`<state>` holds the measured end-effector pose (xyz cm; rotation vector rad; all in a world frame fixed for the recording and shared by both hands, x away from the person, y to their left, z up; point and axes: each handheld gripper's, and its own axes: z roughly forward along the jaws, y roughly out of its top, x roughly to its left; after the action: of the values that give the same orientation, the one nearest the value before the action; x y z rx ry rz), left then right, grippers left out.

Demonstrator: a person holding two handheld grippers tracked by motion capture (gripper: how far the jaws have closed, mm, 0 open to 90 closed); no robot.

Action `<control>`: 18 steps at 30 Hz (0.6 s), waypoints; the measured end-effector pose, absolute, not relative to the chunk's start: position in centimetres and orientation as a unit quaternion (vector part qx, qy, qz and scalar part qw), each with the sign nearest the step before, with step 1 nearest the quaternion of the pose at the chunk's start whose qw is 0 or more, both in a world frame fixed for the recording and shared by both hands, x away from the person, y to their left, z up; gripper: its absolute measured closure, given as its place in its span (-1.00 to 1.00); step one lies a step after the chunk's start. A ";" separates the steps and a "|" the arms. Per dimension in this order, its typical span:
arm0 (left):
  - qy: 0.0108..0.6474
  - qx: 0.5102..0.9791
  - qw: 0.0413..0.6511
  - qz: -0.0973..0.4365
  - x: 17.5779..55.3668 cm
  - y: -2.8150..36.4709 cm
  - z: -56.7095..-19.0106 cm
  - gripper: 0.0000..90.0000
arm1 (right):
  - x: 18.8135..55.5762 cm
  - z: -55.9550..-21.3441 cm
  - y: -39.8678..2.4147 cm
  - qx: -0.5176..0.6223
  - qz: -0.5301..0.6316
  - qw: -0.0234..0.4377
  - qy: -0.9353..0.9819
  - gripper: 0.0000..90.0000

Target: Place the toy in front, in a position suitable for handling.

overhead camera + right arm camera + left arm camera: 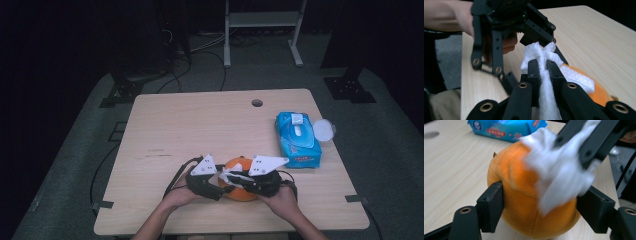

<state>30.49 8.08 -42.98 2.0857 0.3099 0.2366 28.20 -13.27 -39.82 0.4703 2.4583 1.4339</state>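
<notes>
Near table edge, your left gripper [220, 186] clamps orange plush [524, 202]; right gripper [239, 178] pinches white wipe [546, 75] against it.

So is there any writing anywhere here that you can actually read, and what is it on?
Nothing can be read with certainty.
Blue wet wipe pack: a red band with white print and a round white logo, too blurred to read.
The same pack in the high view: red label along the near edge, too small to read.
Orange plush toy, white wipe, table: no text.
</notes>
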 end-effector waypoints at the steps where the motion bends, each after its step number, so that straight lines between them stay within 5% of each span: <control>1: 0.120 0.859 0.487 0.101 30.3 8.0 -42.9 -0.38 | 28.2 -39.6 -13.1 0.161 0.491 0.136 0.846 0.83; 11: 0.096 0.863 0.482 0.115 30.0 7.9 -43.1 -0.36 | 30.0 -39.8 -16.7 0.217 0.496 0.135 0.830 0.83; 18: 0.085 0.866 0.476 0.125 29.8 7.6 -42.9 -0.36 | 28.8 -39.5 -14.2 0.173 0.506 0.105 0.839 0.83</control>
<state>29.78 7.65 -42.93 2.1175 0.2070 0.3050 28.75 -14.22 -39.53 0.5086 2.4720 1.4913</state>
